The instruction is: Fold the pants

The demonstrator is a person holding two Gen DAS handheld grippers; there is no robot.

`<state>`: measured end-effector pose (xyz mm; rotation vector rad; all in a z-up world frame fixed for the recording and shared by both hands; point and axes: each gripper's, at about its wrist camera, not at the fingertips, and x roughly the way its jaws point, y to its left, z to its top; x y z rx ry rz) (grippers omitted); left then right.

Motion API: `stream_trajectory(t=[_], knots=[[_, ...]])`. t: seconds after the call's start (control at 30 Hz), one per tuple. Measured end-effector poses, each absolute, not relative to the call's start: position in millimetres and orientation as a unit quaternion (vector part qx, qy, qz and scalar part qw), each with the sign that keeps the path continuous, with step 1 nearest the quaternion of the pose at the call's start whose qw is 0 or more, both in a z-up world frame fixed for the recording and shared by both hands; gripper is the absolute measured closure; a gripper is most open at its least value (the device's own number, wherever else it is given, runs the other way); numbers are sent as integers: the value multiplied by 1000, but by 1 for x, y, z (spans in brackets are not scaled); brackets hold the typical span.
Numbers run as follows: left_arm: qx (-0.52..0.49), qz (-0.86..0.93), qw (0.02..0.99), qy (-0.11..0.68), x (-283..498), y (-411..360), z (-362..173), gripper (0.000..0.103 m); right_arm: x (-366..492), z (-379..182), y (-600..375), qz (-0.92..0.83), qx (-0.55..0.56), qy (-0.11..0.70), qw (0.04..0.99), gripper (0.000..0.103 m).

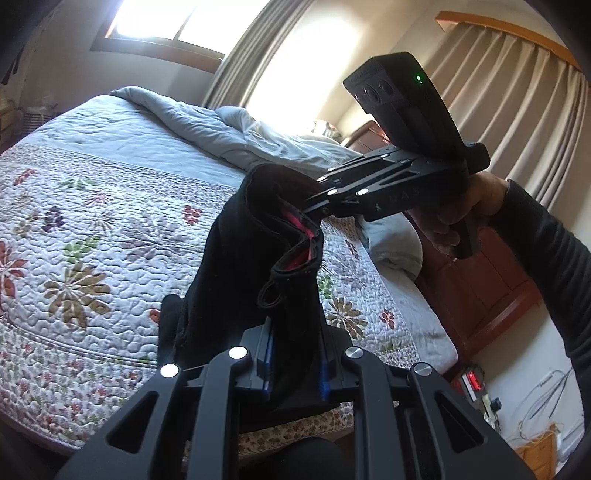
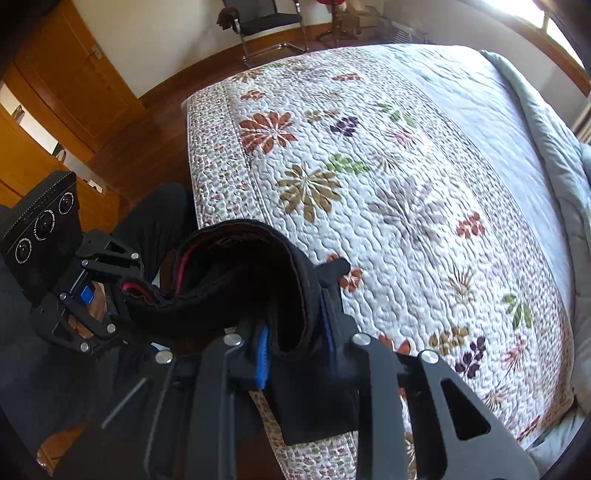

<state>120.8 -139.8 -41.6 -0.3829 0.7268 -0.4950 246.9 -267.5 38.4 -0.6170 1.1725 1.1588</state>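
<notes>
Pants (image 1: 251, 236) waistband stretched level between left gripper (image 1: 295, 365), right gripper (image 2: 295, 350).

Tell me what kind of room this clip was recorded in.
Most likely a home bedroom. A large bed with a floral quilted bedspread fills both views, a rumpled grey duvet lies along its far side, and long curtains hang by the window. A wooden door and chair stand beyond.
</notes>
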Motion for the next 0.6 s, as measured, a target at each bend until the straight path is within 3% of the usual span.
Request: stream_trajectory(t=[0.6], knots=[[-122,-276,873,384,134,-231,-89,85,244,-18,-356,472,-245,532,659,81]])
